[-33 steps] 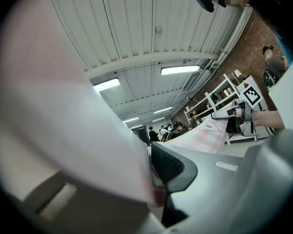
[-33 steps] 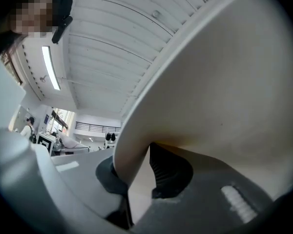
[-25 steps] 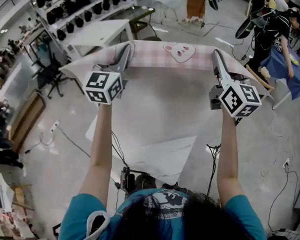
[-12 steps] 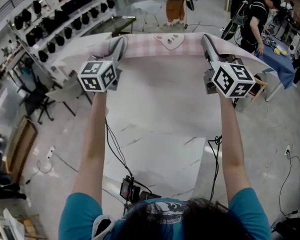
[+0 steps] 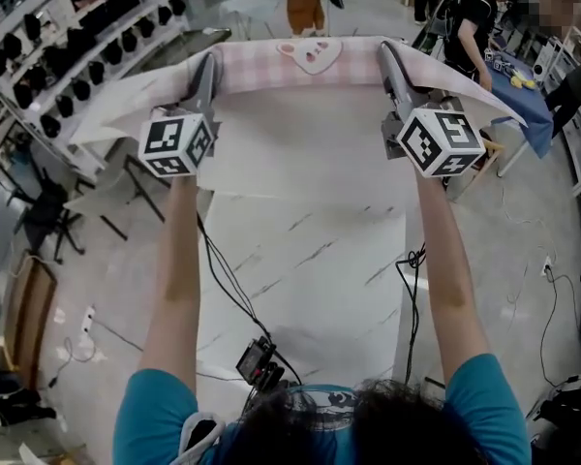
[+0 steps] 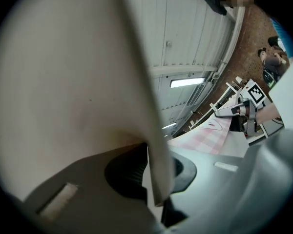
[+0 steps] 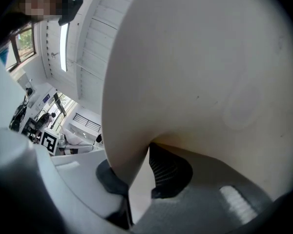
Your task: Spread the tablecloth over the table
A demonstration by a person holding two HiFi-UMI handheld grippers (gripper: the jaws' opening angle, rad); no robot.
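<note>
Left gripper [image 5: 206, 64], right gripper [image 5: 386, 56] pinching tablecloth [image 5: 271, 68] edge, table [image 5: 305, 294] below

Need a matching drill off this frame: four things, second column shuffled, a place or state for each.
Column one:
1. tablecloth
2. left tongs
3. table
4. shelf rack

Column two:
A. white marbled top, partly bare near the person
B. upper left of the head view, loaded with dark items
C. held up in the air, pink check edge farthest from the person
D. shut on the tablecloth's edge

Pairs: 1-C, 2-D, 3-A, 4-B.
</note>
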